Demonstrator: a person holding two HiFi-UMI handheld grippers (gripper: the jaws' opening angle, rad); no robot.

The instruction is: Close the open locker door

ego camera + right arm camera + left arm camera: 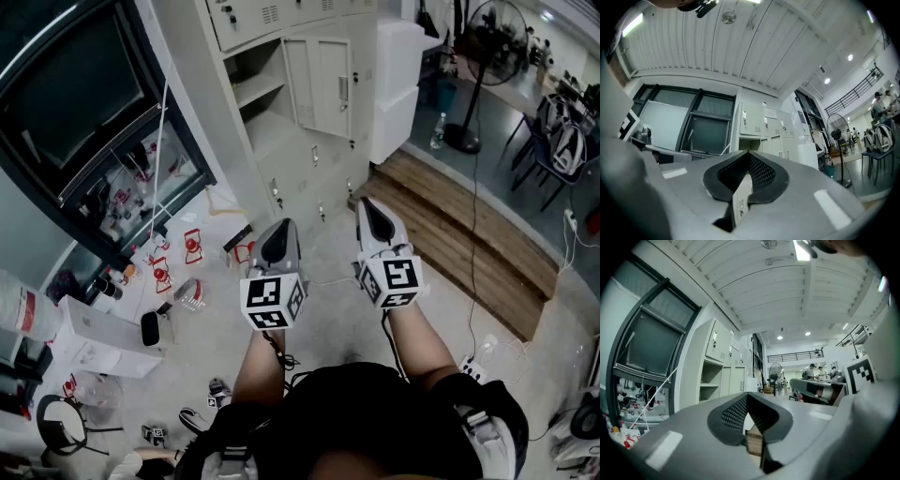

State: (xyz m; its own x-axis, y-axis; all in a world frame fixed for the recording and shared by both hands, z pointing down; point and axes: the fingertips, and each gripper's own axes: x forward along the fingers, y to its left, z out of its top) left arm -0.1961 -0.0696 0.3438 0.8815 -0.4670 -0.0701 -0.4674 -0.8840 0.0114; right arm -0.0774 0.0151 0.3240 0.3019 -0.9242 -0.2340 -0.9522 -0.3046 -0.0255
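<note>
The grey locker bank [281, 131] stands ahead of me, past the grippers. One locker is open, its shelf [255, 89] showing, and its door [319, 84] swings out to the right. My left gripper [278, 236] and right gripper [373, 212] hover side by side over the floor, well short of the lockers and touching nothing. Both are shut with nothing between the jaws. The left gripper view shows its gripper [747, 397] level, with the open locker [710, 380] far off. The right gripper view shows its gripper [749, 157] tilted slightly up toward the open compartment [749, 144].
A black-framed window [84, 122] fills the left, with red items [192, 246], a bottle [190, 294] and a white box [103, 337] on the floor below it. A low wooden platform [459, 234], a standing fan [483, 56] and chairs [558, 141] lie to the right. Cables trail on the floor.
</note>
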